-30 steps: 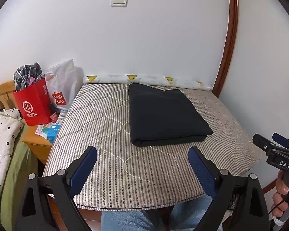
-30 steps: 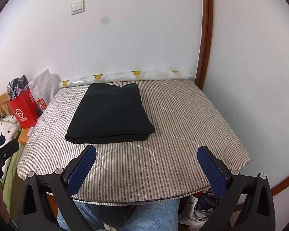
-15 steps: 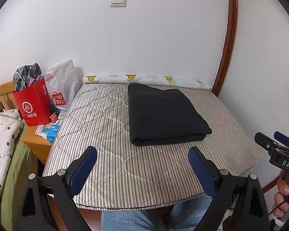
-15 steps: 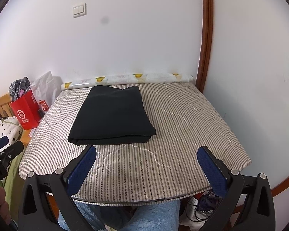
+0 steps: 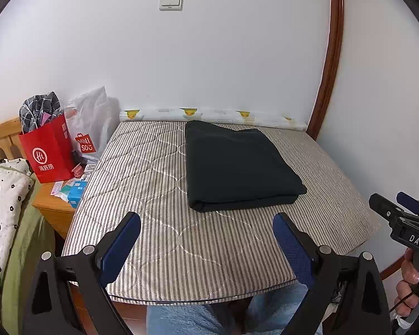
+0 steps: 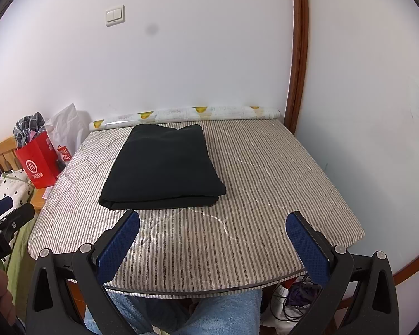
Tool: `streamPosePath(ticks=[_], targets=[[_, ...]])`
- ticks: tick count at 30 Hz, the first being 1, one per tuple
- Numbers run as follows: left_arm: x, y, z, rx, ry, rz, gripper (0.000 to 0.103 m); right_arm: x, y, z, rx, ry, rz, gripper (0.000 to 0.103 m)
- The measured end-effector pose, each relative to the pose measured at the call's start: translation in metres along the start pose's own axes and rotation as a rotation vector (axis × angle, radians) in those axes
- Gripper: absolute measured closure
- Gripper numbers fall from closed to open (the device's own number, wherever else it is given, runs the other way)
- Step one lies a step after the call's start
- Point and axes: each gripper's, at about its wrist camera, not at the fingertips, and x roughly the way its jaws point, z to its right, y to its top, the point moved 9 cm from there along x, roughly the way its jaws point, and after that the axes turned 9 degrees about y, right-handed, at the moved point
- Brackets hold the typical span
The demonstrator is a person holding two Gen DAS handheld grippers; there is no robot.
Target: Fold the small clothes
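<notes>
On the striped tabletop (image 5: 159,240), the dark folded garment (image 5: 237,167) lies flat toward the far side, near the patterned roll (image 6: 181,114) by the wall. The left tongs (image 5: 206,240) and the right tongs (image 6: 212,240) both hover above the near edge, wide apart and holding nothing, well apart from the garment

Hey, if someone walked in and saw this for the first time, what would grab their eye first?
Probably the black folded garment, lying flat and alone toward the back of the striped quilted pad. Next, the bright red paper bag stuffed with checked cloth, on the wooden stand to the left. Both the left gripper and the right gripper hang open at the pad's near edge, touching nothing.
</notes>
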Motion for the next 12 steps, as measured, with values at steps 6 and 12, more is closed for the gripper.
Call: streamPosePath(ticks=[6,12], targets=[[0.0000,-0.0003,0.0003,0.000,0.000,-0.001,0.007,-0.0016,-0.0018,-0.0009,-0.002,0.000,0.004,0.000],[0.0016,-0.0018,0.0003,-0.012,0.003,-0.010,0.007,-0.0025,-0.0024,-0.0034,-0.004,-0.002,0.005,0.000]])
